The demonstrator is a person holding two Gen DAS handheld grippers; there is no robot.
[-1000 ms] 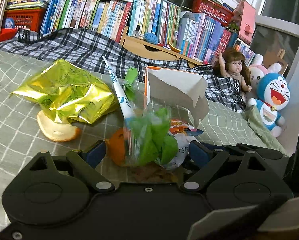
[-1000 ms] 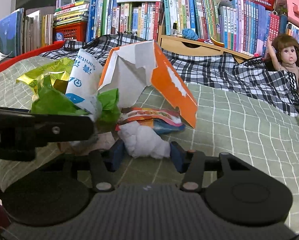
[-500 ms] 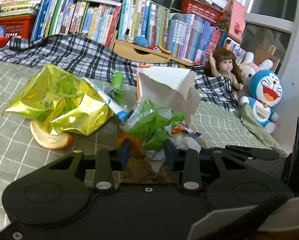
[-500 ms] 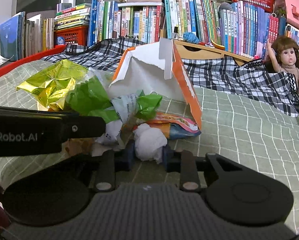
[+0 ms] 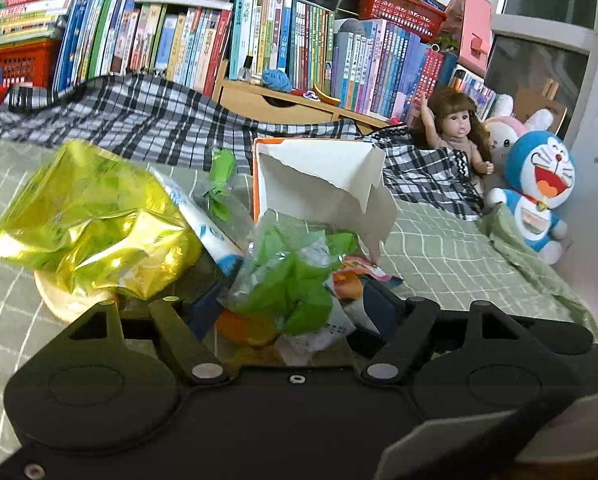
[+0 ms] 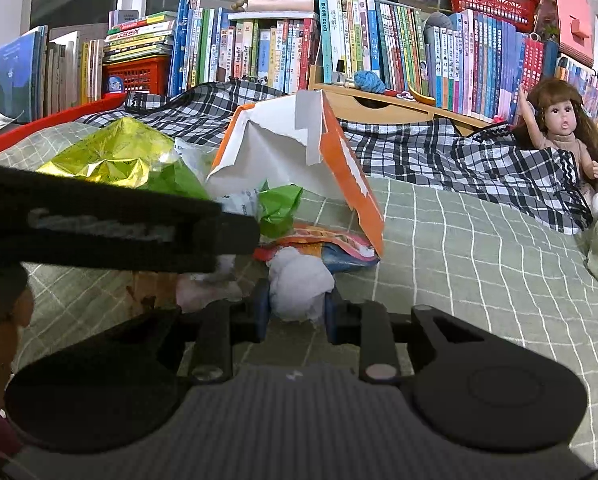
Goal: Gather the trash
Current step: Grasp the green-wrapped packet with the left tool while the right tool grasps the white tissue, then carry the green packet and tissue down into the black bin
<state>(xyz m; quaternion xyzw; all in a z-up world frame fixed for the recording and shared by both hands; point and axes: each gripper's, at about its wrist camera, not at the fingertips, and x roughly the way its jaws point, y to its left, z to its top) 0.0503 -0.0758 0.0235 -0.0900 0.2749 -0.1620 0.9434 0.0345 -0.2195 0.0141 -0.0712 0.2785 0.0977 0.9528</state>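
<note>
A heap of trash lies on the green checked sheet [image 5: 439, 256]. It holds a gold foil bag [image 5: 95, 224], a white tube [image 5: 203, 216], a torn orange-and-white carton [image 5: 319, 184], a crumpled green wrapper [image 5: 291, 280] and an orange peel [image 5: 243, 328]. My left gripper [image 5: 291, 308] is open, its fingers wide on either side of the green wrapper. My right gripper [image 6: 297, 304] is shut on a white tissue wad [image 6: 299, 284], just in front of a colourful snack wrapper [image 6: 323, 244]. The left gripper's body [image 6: 99, 232] crosses the right wrist view.
A black-and-white plaid cloth [image 5: 139, 120] lies behind the heap. Shelves of books [image 5: 259, 40] and red baskets [image 5: 399, 8] line the back. A doll [image 5: 459, 132] and a blue plush toy [image 5: 539, 188] sit at the right. A pale bread-like slice [image 5: 55, 304] lies under the foil bag.
The right jaws came together on the tissue wad and stay there. The left jaws squeezed in on the green wrapper half a second ago and have now spread apart again.
</note>
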